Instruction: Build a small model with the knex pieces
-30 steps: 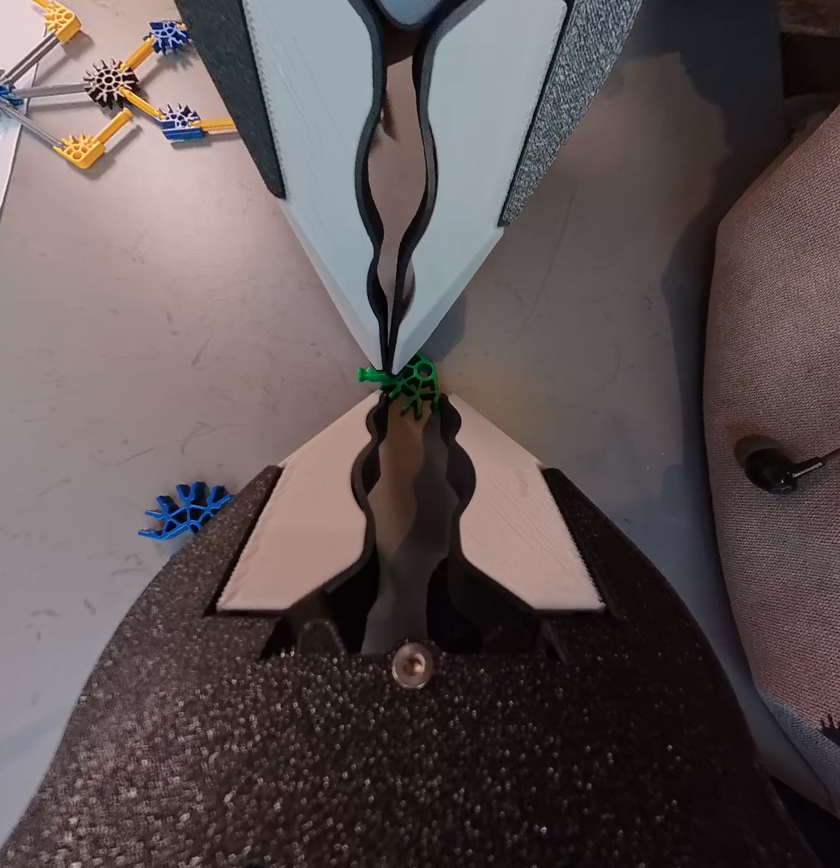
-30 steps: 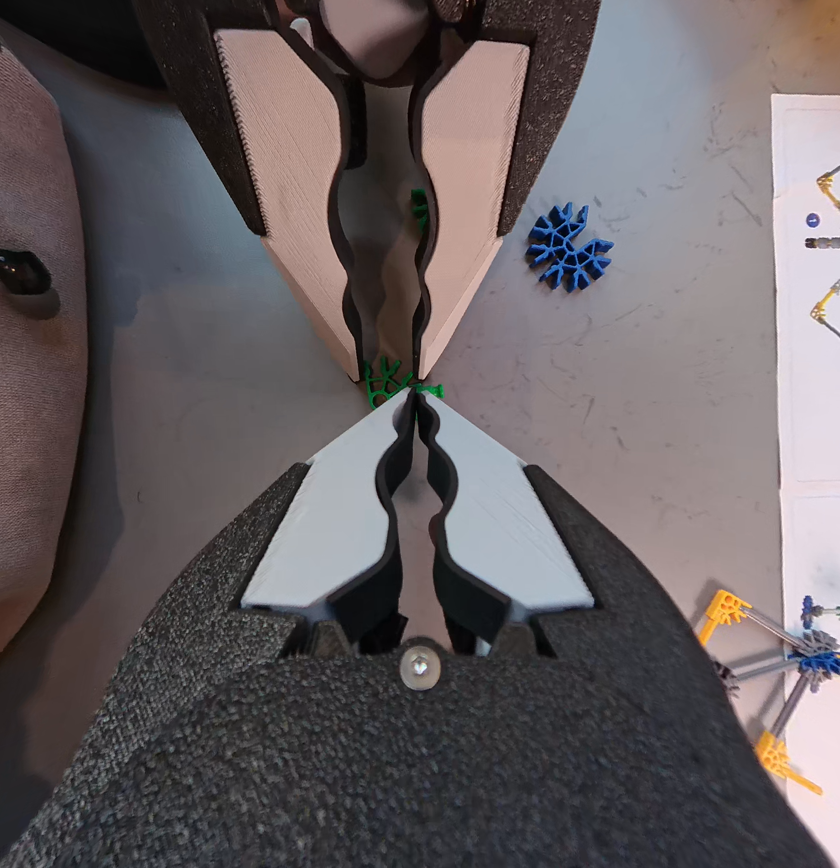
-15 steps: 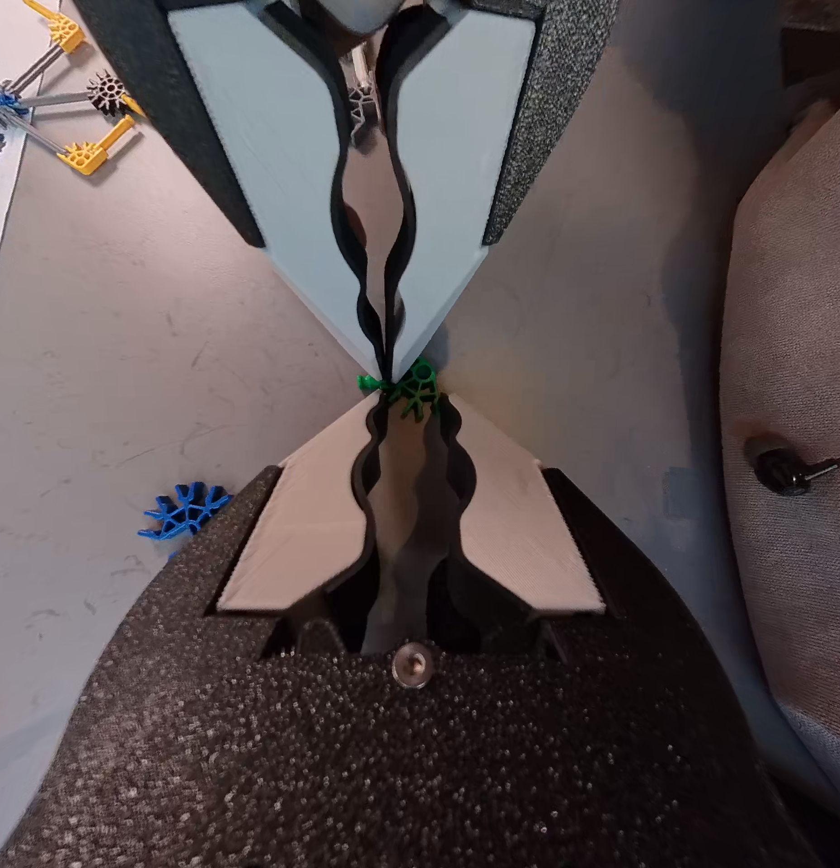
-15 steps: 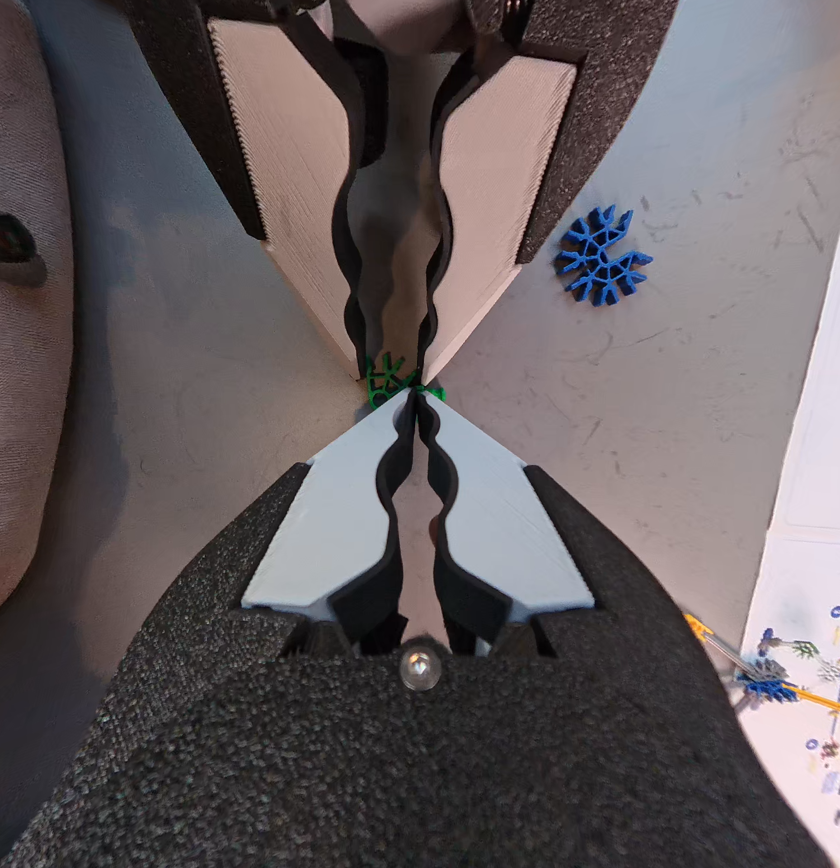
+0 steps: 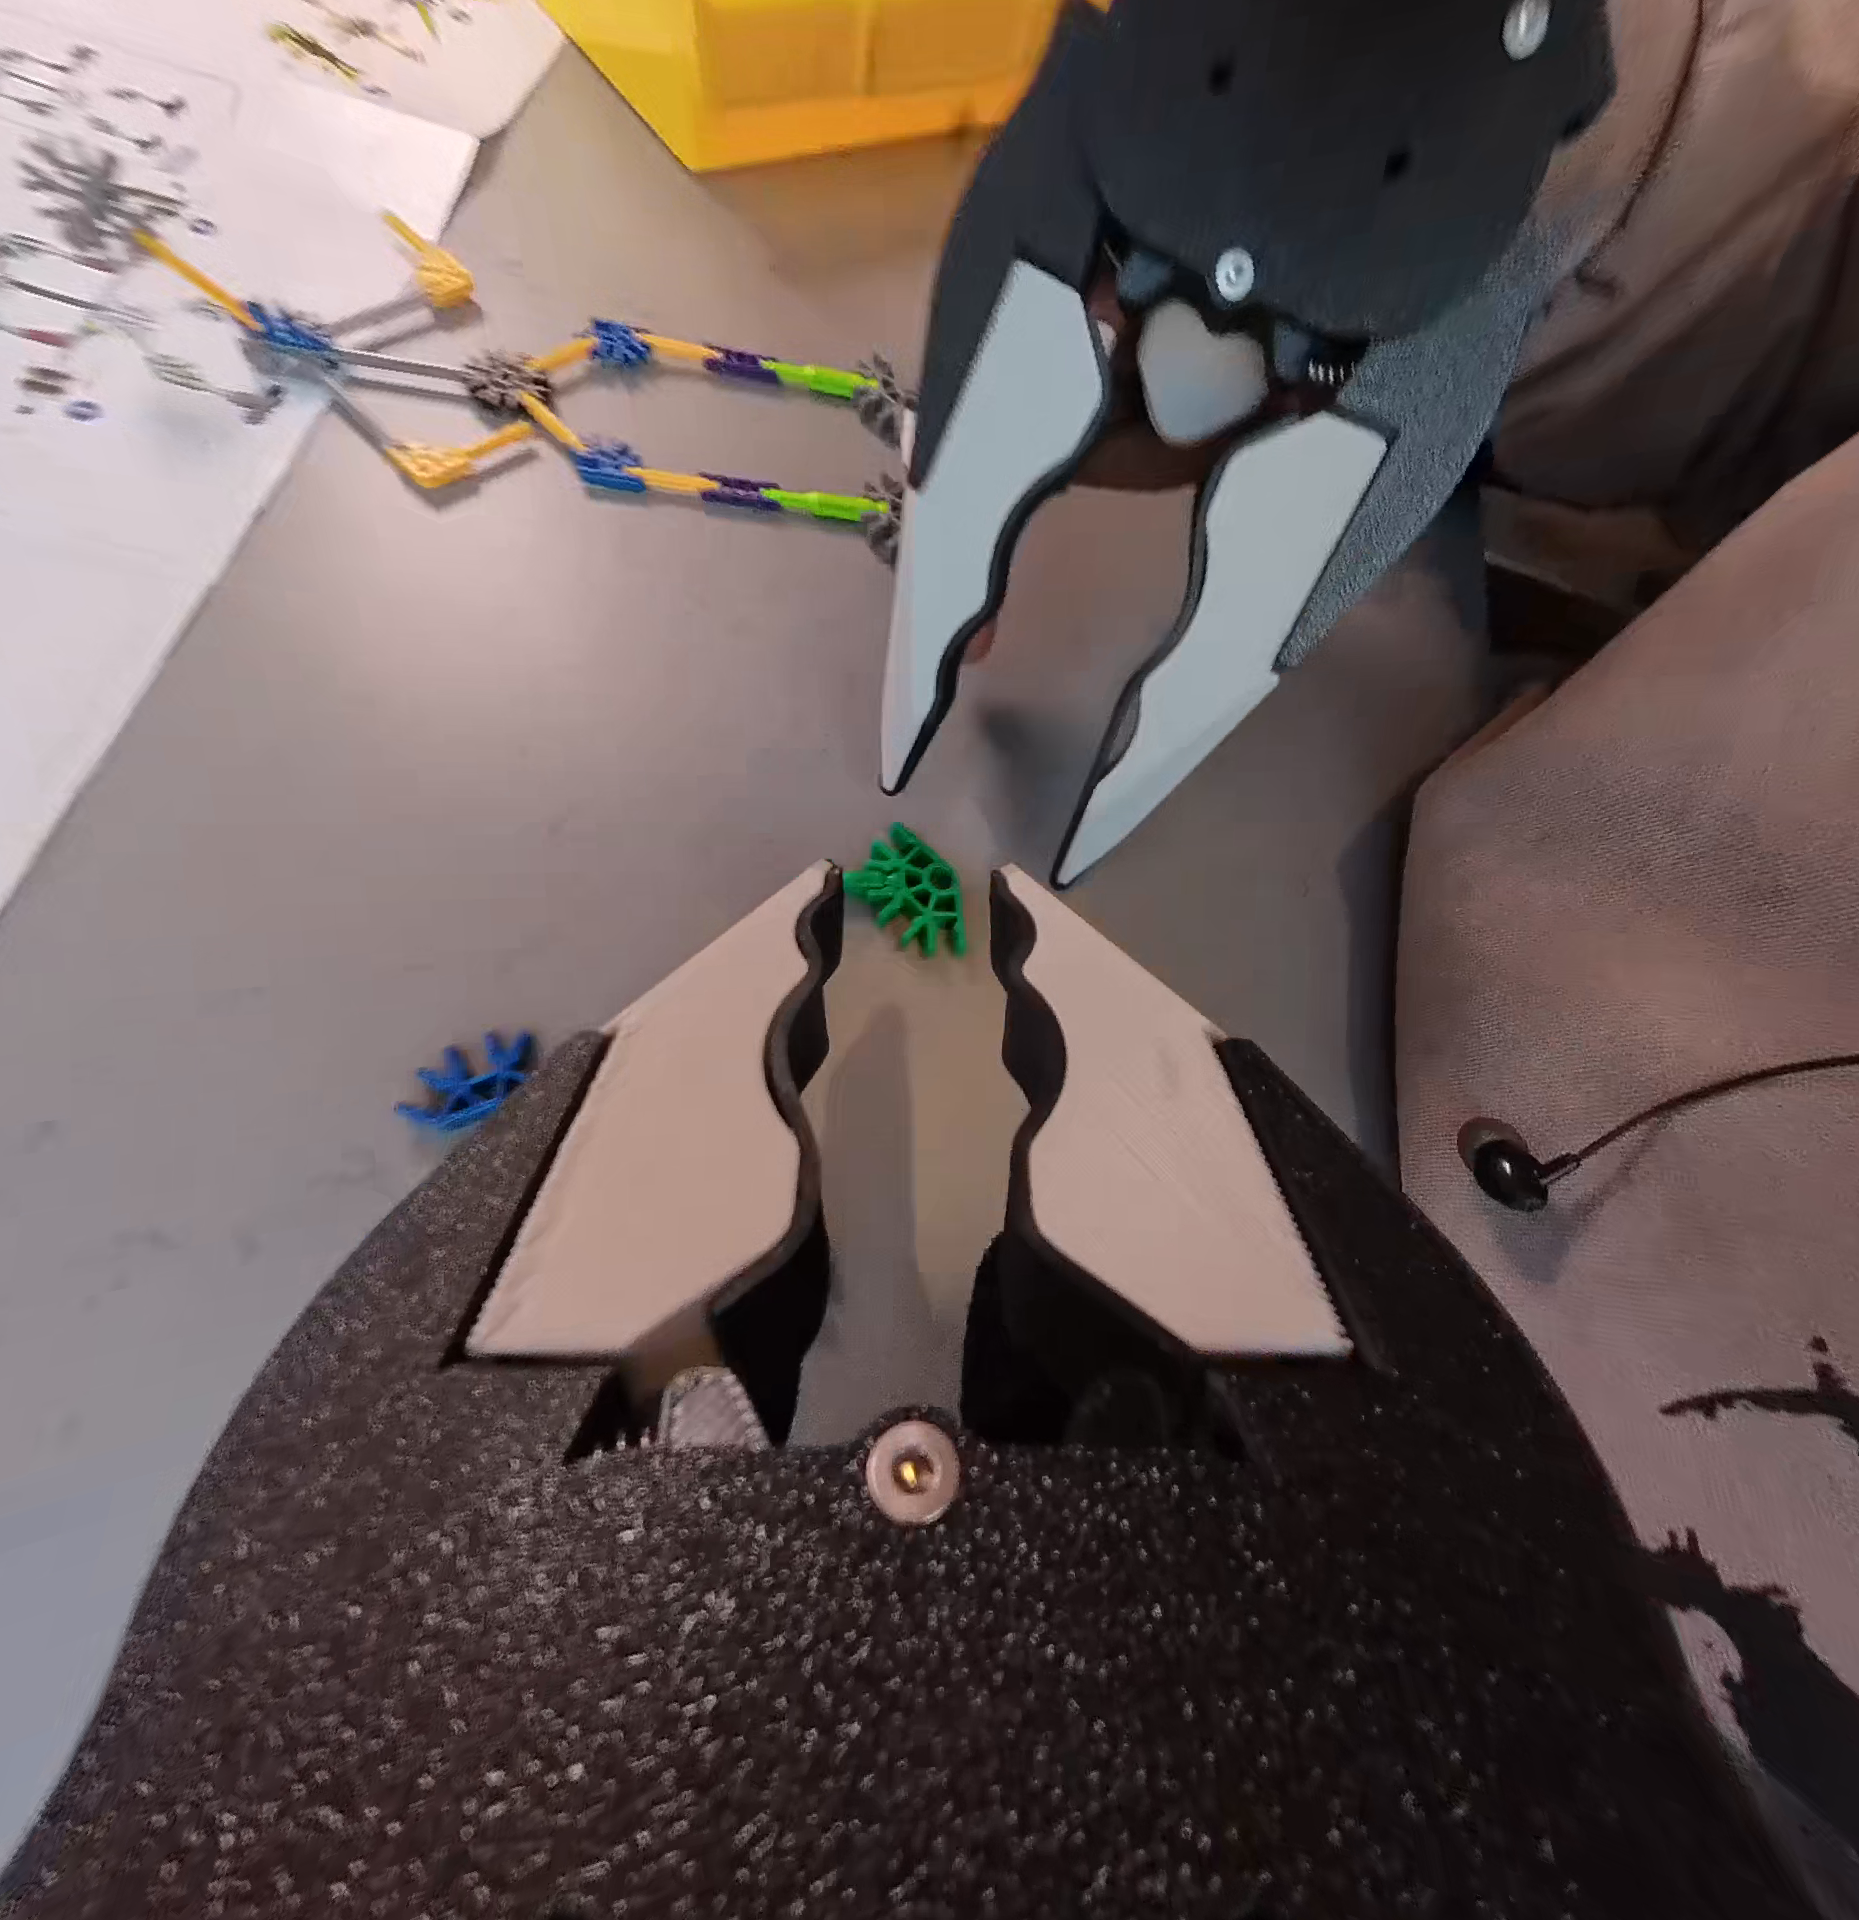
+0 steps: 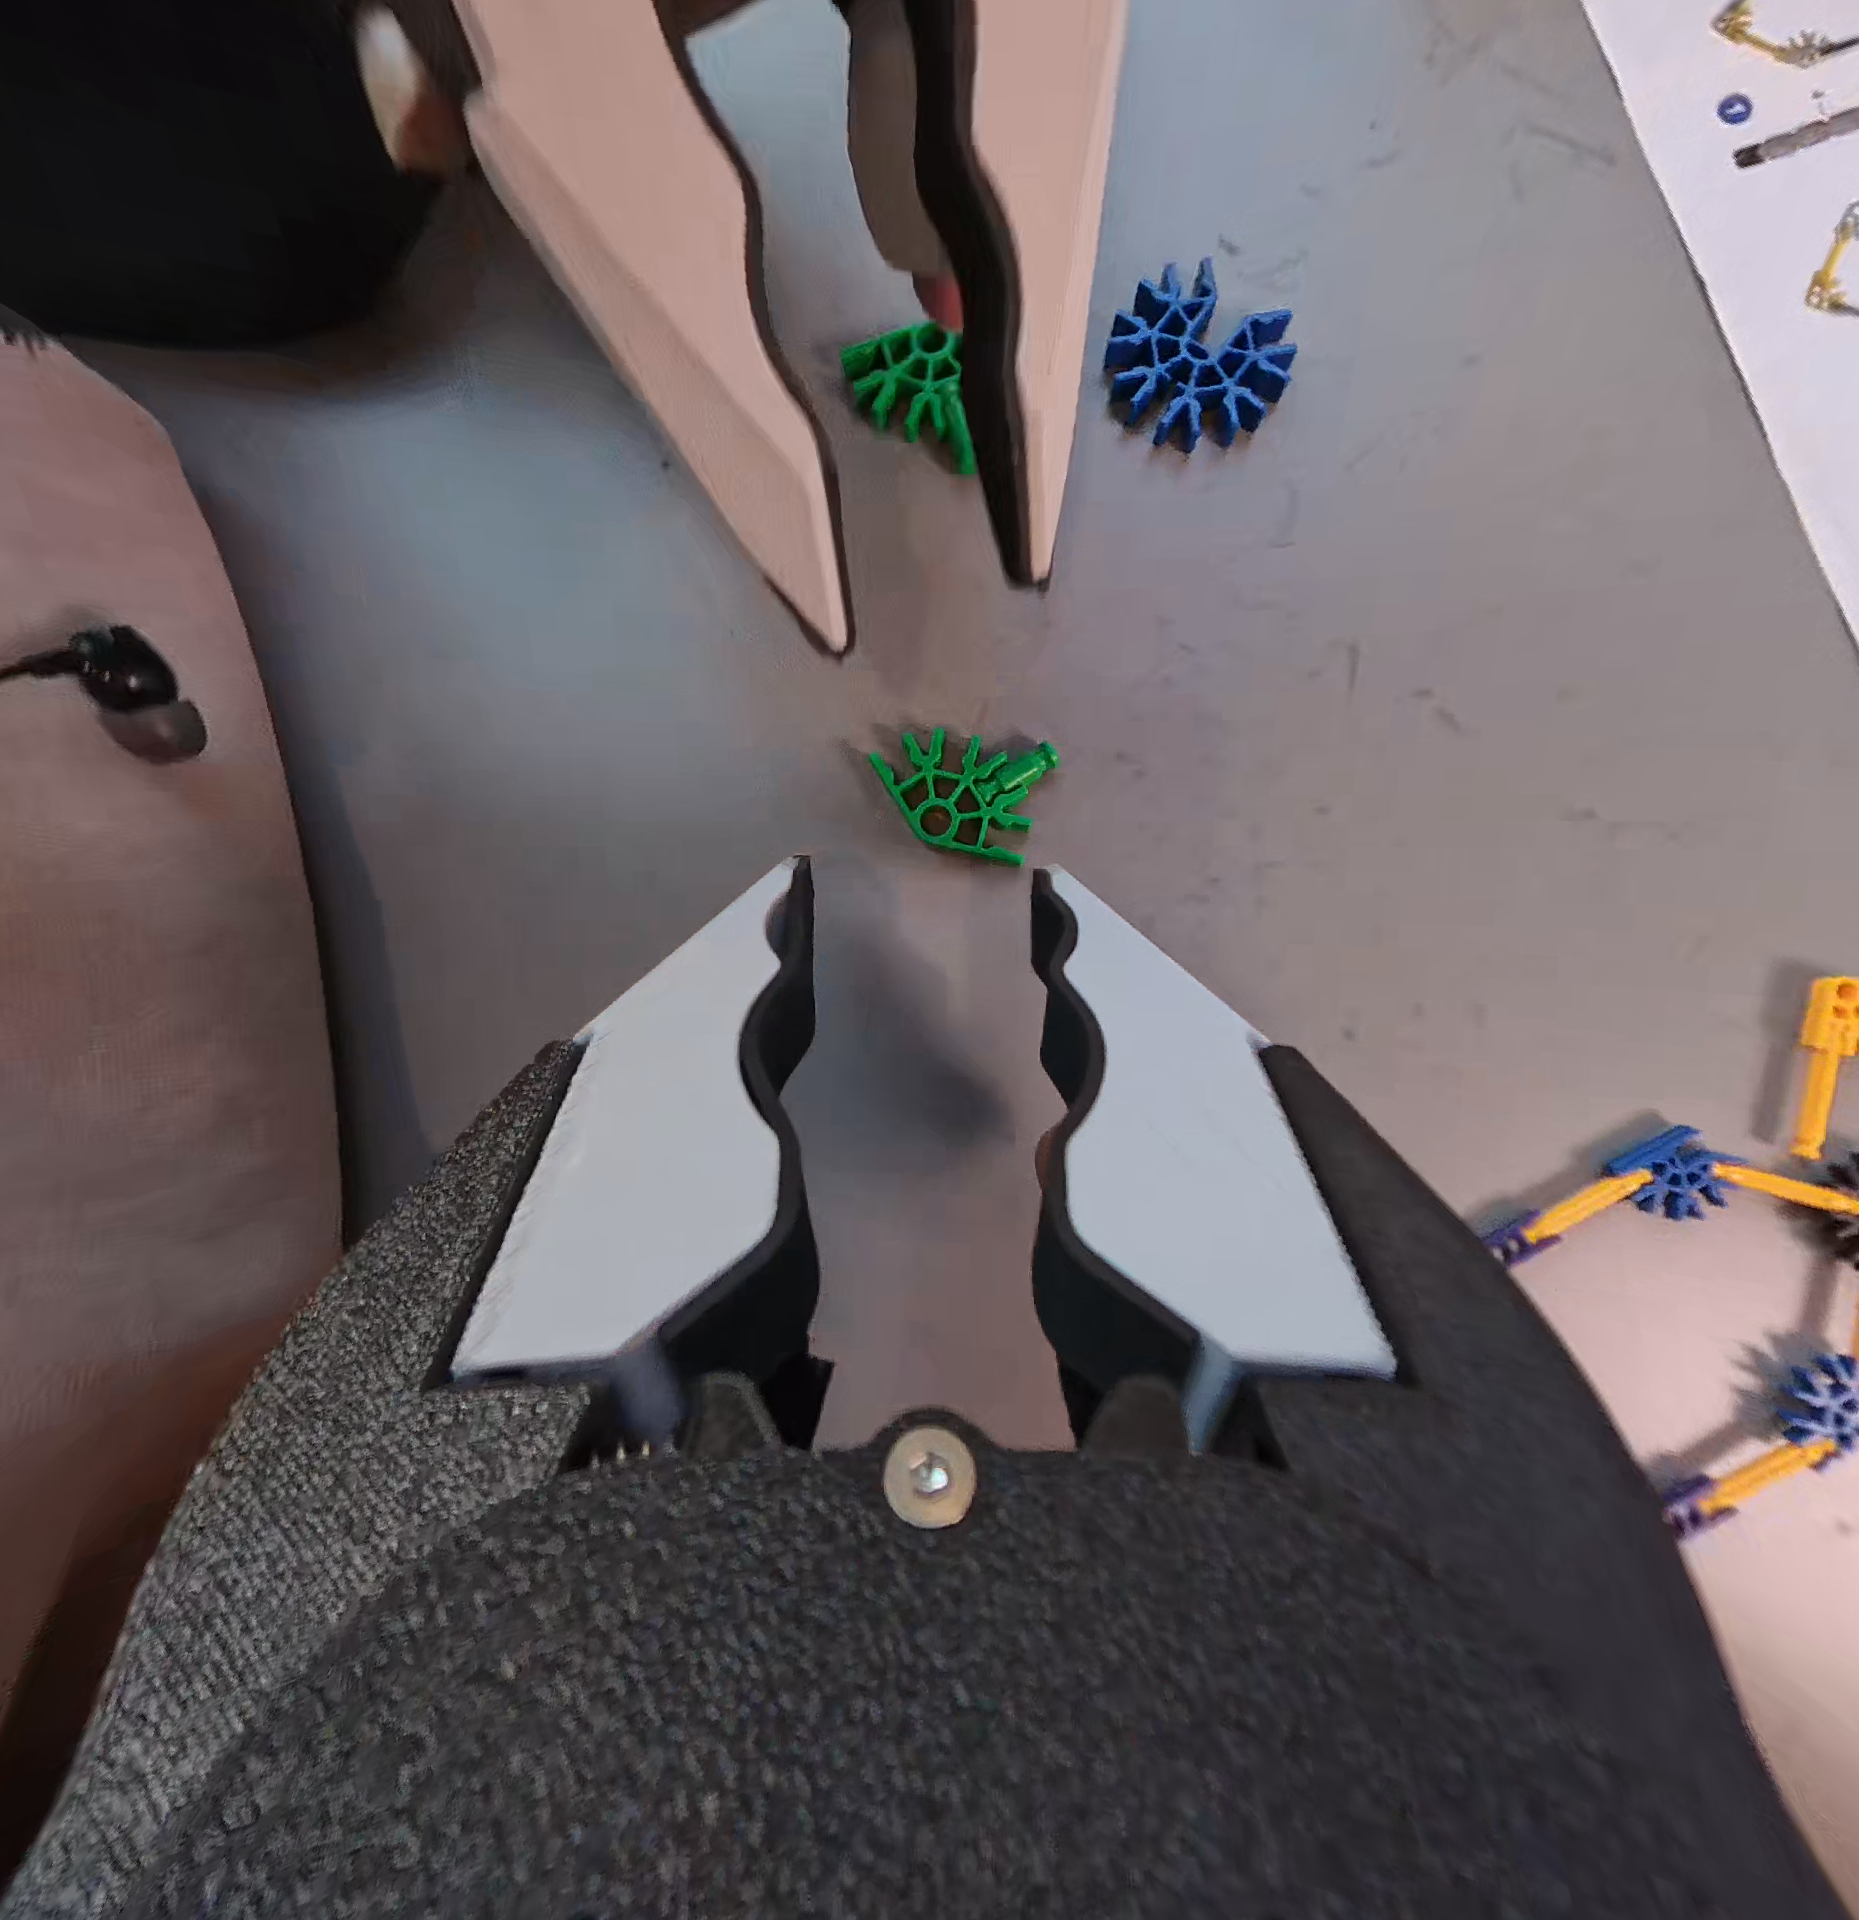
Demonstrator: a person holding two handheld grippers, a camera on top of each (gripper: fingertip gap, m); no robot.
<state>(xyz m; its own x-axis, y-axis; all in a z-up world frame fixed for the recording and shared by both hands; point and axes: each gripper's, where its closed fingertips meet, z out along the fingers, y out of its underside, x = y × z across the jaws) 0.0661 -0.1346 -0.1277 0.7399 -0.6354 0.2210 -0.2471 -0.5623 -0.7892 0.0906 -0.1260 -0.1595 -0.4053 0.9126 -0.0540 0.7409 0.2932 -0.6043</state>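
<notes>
My left gripper [image 5: 912,873], with beige fingers, is open and empty. A green fan-shaped connector [image 5: 909,902] lies on the grey table just off its tips. My right gripper [image 6: 920,868], with pale blue fingers, is open and empty. A green connector with a short green peg [image 6: 956,800] lies flat just ahead of its tips. The left gripper [image 6: 933,611] faces it from the far side, with a second green connector [image 6: 909,390] lying between and under its fingers. The right gripper [image 5: 975,831] shows open opposite in the left wrist view.
Two joined blue connectors [image 6: 1200,358] lie beside the left fingers. A rod-and-connector model [image 5: 551,395] lies near a white instruction sheet [image 5: 125,416] and a yellow box [image 5: 800,73]. Brown cloth [image 5: 1631,935] with a black earbud [image 5: 1507,1174] borders the table. The tips of one gripper are about 5 cm away from the tips of the other.
Both grippers were shut tip to tip on the green pieces. Both have now opened and drawn apart, and the green connectors lie loose on the table.
</notes>
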